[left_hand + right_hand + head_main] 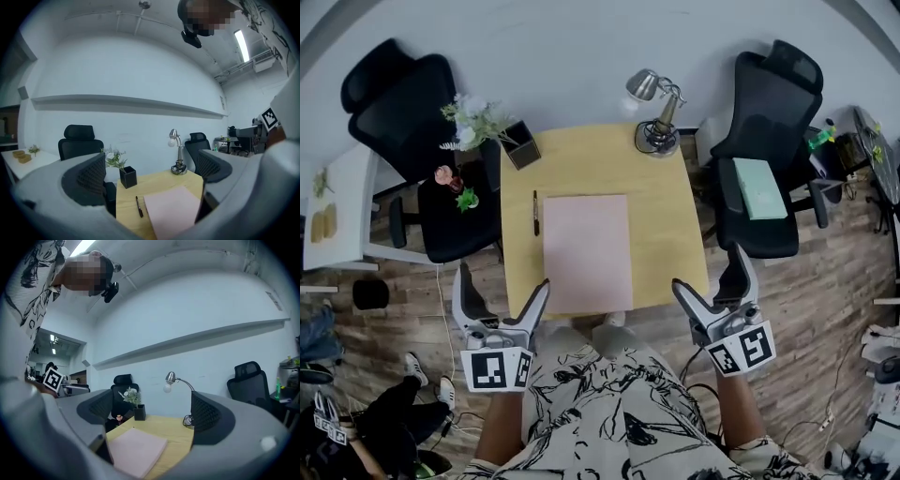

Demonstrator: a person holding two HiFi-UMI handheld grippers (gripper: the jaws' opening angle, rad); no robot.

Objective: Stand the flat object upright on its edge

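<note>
A: Yellow desk (661, 225) at mid-frame; your pink pad (586, 251) lies flat on it, untouched.

B: So you're at the approach. Your left gripper (502, 281) and right gripper (711, 272) hover lower frame, jaws apart, empty. Next, you'll probably need to pinch a near edge and tip it up.

In the left gripper view the pink pad (176, 213) runs off the bottom edge, and its far right corner is lost behind the right jaw of the left gripper (151, 161). In the right gripper view the left jaw of the right gripper (149, 405) hides the pad's near left corner. In the head view the small pink thing (442, 174) and small green thing (467, 199) on the left chair (394, 103) are too small to name. The pale green flat thing (759, 187) on the right chair (769, 103) could be a book or a folder. A seated person's legs (380, 412) are cut off at the lower left.
</note>
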